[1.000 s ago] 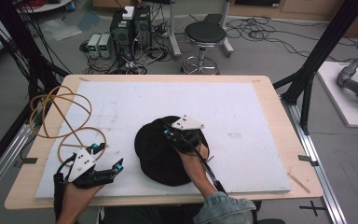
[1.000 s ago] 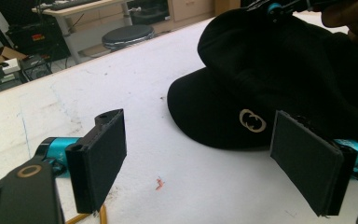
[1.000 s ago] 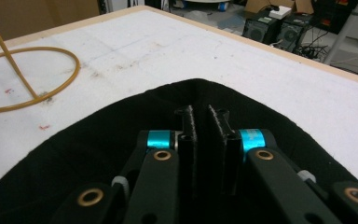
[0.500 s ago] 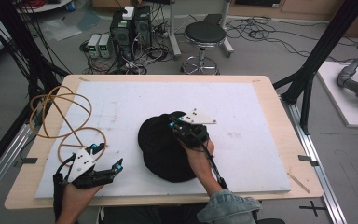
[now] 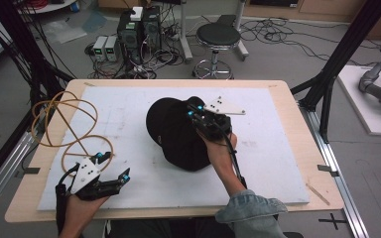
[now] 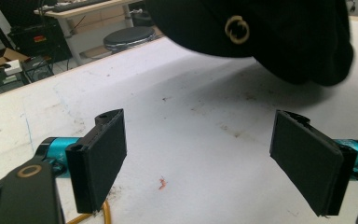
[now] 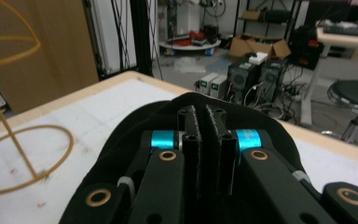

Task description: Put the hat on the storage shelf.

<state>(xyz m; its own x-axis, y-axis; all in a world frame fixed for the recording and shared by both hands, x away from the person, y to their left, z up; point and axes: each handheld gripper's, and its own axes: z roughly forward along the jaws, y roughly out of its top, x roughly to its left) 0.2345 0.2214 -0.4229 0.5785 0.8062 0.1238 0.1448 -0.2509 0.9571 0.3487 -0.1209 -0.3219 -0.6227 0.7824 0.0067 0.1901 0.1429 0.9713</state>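
In the high view, the right gripper [image 5: 194, 110] is clenching the edge of a black cap [image 5: 176, 136] near the middle of the white mat [image 5: 129, 106], the cap hanging tilted from its jaws. The left gripper [image 5: 114, 168] is sitting near the mat's front left corner, well apart, beside the yellow wire hoops [image 5: 64, 124].

In the left gripper view, the 2 pads [image 6: 102, 158] are standing wide, released, with the cap [image 6: 279, 32] hanging above the mat [image 6: 191, 135] beyond.

In the right gripper view, the jaws are pressing together on the cap's black fabric [image 7: 121, 144].
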